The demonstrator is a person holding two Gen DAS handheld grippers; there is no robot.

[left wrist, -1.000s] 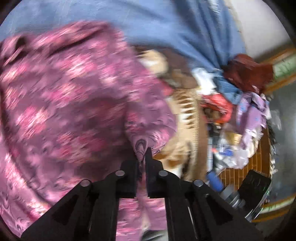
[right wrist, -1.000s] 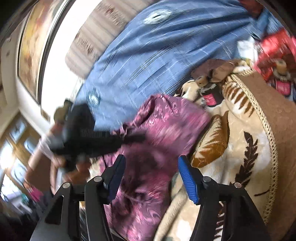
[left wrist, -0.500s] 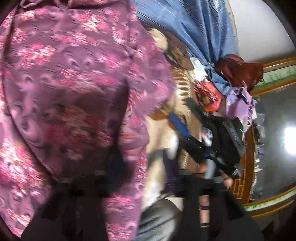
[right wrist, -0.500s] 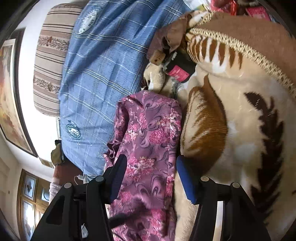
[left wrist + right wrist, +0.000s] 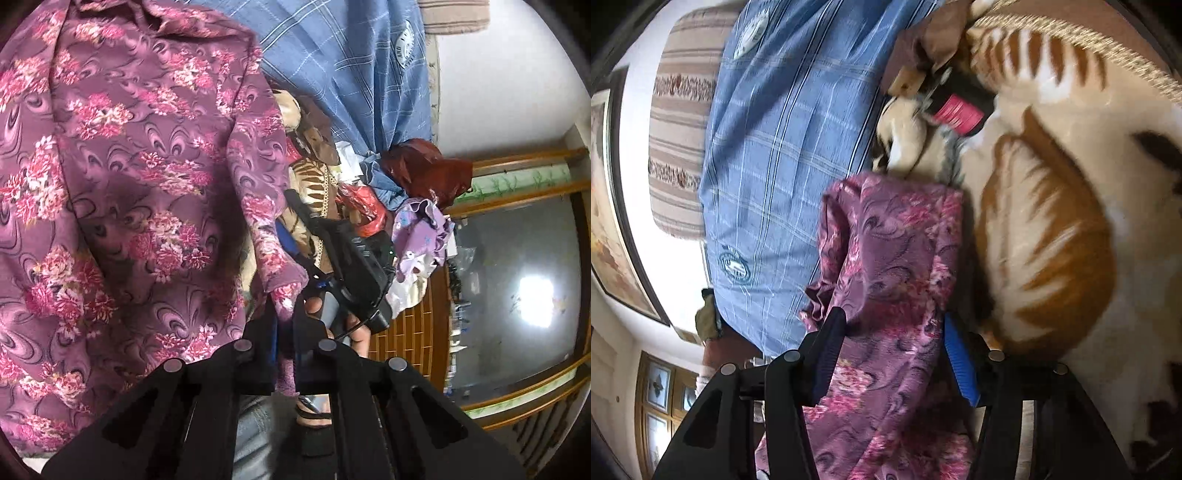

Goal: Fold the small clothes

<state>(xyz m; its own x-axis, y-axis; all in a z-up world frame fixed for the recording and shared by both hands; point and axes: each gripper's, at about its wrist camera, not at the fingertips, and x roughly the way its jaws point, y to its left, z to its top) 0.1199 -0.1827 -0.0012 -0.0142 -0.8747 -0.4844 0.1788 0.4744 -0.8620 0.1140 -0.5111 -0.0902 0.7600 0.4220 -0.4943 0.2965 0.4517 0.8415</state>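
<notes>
A purple garment with pink flowers (image 5: 129, 184) fills the left half of the left wrist view, hanging spread out over the bed. My left gripper (image 5: 284, 321) is shut on a narrow edge of it at the bottom centre. In the right wrist view the same garment (image 5: 897, 258) runs as a folded band between the fingers of my right gripper (image 5: 894, 343). Those jaws are closing around the cloth, with a wide gap still between them. A hand (image 5: 354, 328) holding the right gripper shows just right of the left fingers.
A blue plaid sheet (image 5: 783, 147) covers the bed, with a striped pillow (image 5: 679, 129) at its head. A cream and brown blanket (image 5: 1052, 221) lies to the right, with a dark bottle with a pink label (image 5: 956, 110) on it. A pile of clothes (image 5: 421, 229) sits by the wooden floor (image 5: 413, 325).
The right gripper has dropped onto the garment and its jaws have narrowed around the cloth. The left gripper has closed on the edge and swung, so the garment now hangs spread.
</notes>
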